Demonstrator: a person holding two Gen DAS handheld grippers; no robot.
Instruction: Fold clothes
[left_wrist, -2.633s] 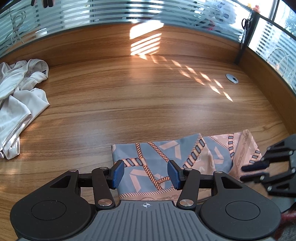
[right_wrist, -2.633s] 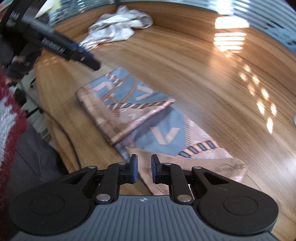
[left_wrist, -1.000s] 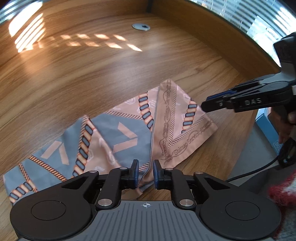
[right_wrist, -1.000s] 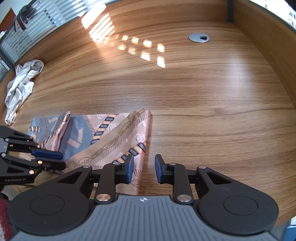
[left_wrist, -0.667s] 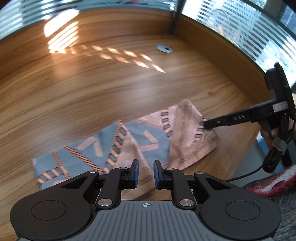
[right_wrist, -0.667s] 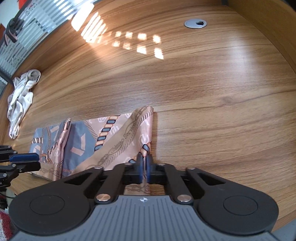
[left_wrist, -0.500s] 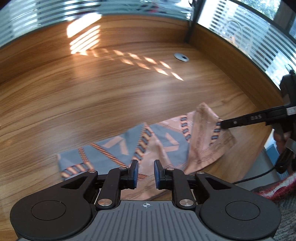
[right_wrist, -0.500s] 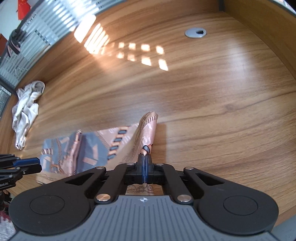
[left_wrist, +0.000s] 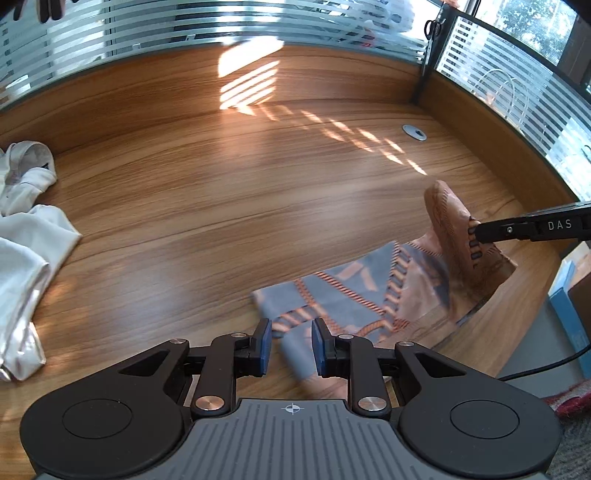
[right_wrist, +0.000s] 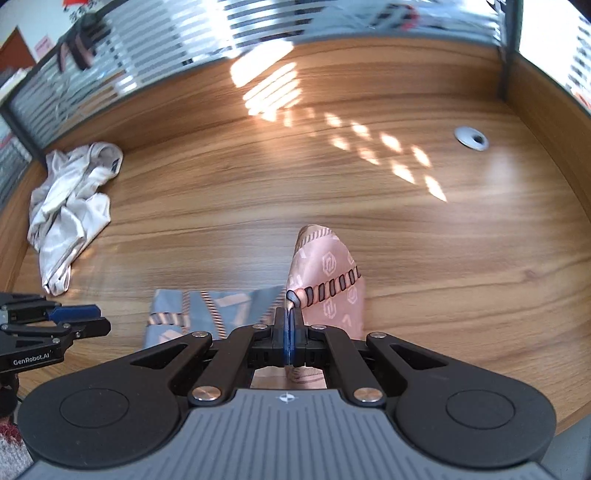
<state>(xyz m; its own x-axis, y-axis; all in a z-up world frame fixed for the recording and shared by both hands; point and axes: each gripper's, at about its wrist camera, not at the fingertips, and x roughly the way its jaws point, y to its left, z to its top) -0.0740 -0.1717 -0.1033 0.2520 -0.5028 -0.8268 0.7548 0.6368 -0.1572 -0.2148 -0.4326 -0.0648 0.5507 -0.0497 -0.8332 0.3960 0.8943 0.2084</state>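
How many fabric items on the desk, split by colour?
Patterned pink-and-blue scarf: 1, its pink end pinched and lifted by the right gripper
White garment: 1, crumpled at the far left of the desk
Total: 2

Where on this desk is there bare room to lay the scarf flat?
Bare wood spans the desk between the white garment at its left end and the cable grommet. The near edge is crowded: scarf, right gripper shut on it, left gripper opening.
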